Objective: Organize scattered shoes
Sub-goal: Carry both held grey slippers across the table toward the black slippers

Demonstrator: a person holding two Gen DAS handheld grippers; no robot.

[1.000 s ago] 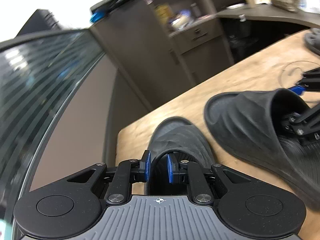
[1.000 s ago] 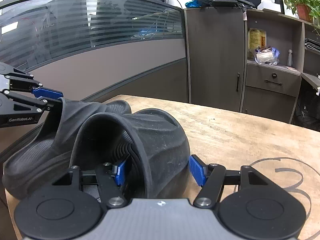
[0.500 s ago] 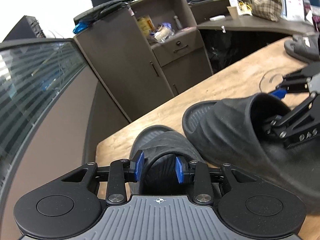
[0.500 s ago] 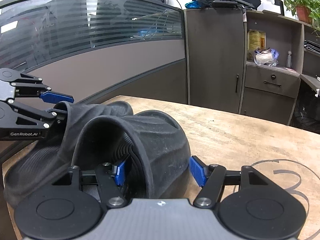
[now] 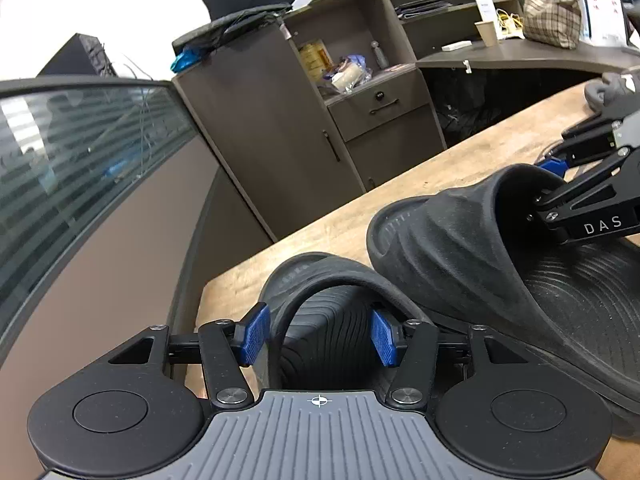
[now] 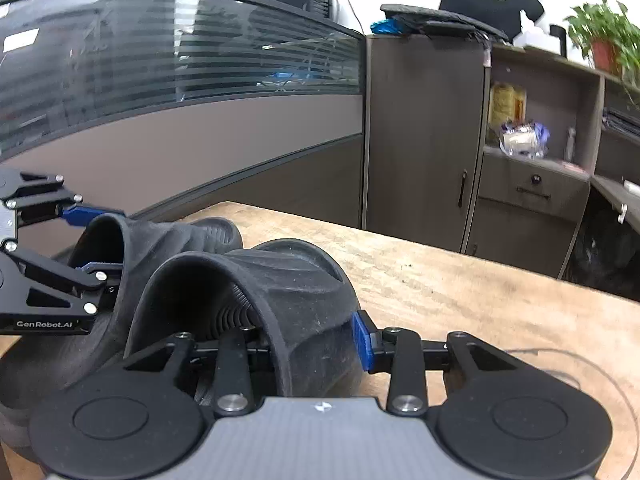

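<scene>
Two dark grey slide slippers lie side by side on the wooden table near its far left corner. In the left wrist view my left gripper [image 5: 318, 338] is open, its blue pads apart on either side of the left slipper's strap [image 5: 336, 280]. The right slipper [image 5: 460, 240] lies just to its right, with my right gripper [image 5: 560, 184] at its strap. In the right wrist view my right gripper [image 6: 308, 344] is open around the right slipper's strap [image 6: 288, 292], one finger inside and one outside. The left slipper [image 6: 160, 236] and left gripper [image 6: 86, 240] show at left.
The wooden table [image 6: 460, 280] ends close beyond the slippers' toes. A curved glass partition [image 6: 160, 80] and a brown cabinet [image 6: 424, 140] stand behind it. Another grey slipper [image 5: 608, 92] lies at the table's far right. A drawn circle [image 6: 580, 380] marks the tabletop.
My left gripper opened, letting go of the left slipper's strap, and turned right. My right gripper stayed open around the right slipper's strap and tilted a little.
</scene>
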